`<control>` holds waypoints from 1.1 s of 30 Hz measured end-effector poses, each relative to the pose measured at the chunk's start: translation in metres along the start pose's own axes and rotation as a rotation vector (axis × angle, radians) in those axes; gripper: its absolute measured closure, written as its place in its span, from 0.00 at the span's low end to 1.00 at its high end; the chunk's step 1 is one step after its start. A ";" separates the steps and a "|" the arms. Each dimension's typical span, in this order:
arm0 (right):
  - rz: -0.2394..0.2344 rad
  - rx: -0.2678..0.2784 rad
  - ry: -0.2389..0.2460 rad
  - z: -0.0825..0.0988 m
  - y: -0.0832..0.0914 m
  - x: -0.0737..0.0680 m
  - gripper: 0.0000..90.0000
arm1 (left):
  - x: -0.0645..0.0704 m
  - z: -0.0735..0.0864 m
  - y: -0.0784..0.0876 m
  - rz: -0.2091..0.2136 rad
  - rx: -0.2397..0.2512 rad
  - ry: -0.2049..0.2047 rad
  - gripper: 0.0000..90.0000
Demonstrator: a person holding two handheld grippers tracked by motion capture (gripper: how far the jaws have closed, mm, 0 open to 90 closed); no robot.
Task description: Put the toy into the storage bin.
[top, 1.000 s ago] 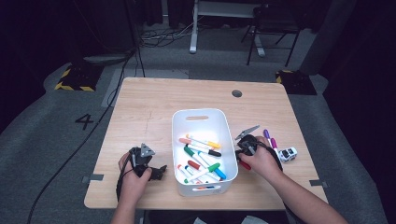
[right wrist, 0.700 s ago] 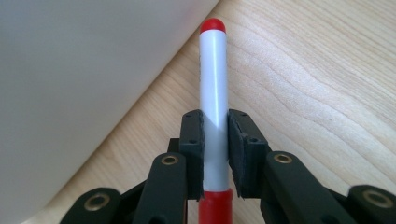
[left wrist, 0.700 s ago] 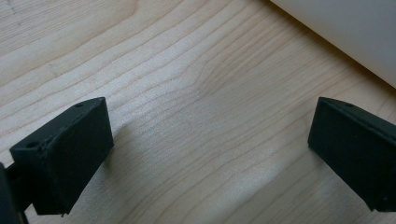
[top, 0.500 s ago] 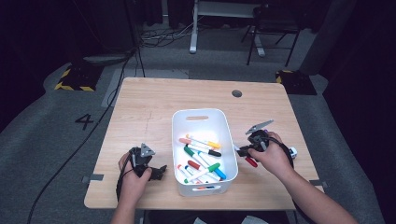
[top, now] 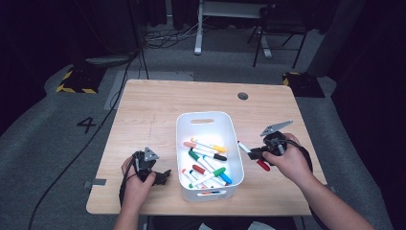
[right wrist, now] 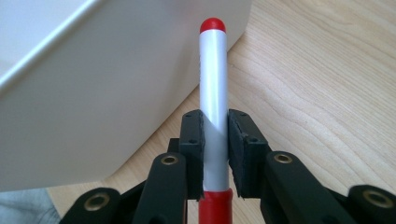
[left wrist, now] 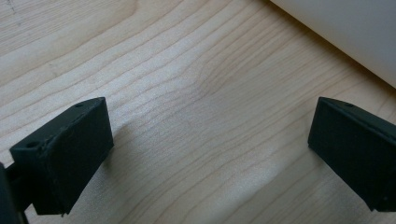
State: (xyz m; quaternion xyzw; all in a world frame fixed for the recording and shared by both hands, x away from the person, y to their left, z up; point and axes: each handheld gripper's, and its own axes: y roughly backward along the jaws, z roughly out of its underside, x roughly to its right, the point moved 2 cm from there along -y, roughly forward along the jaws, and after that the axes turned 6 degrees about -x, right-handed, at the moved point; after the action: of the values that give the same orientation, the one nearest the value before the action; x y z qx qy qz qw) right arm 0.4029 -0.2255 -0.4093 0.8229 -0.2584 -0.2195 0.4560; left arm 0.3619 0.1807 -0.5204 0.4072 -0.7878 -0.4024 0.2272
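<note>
Left gripper (top: 163, 176) sits low on the wooden table (top: 158, 105) near the front edge, held in the left hand (top: 135, 179); jaws spread wide, nothing between them, blunt matte black blocks over bare pale wood grain in the left gripper view. Grey three-cornered plate on its top.

Right gripper (top: 252, 153) is on the other side of the bin, in the right hand (top: 289, 163), lifted off the tabletop. Its two black rubbery pads (right wrist: 192, 140) are pinched on one red marker (right wrist: 213, 88): smooth cylindrical grey-white barrel, rounded red tip at the far end, red cap at the near end below the pads. Marker hangs in the air just beside the bin's right wall, not touching it as far as I can tell.

Between the hands: one white plastic bin (top: 203, 117), rectangular, rounded corners, glossy smooth walls, slot handle cut in the far end. Inside, a loose pile of markers (top: 206, 163), roughly eight or nine, overlapping so exact count unclear; caps green, red, blue, yellow, orange, black.

Table is light wood laminate, visible grain, rectangular, with one round grey grommet (top: 242, 96) near the far edge. Beyond it, grey floor with a "4" (top: 86, 124) marked on it.
</note>
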 end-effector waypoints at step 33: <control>-0.087 0.130 0.097 -0.033 0.053 -0.047 0.86 | 0.000 0.003 0.002 0.004 -0.001 -0.008 0.00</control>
State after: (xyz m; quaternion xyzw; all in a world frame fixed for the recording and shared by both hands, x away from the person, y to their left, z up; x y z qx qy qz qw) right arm 0.3742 -0.1987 -0.3416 0.8708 -0.2138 -0.1817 0.4038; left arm 0.3591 0.1825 -0.5205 0.4039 -0.7894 -0.4039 0.2251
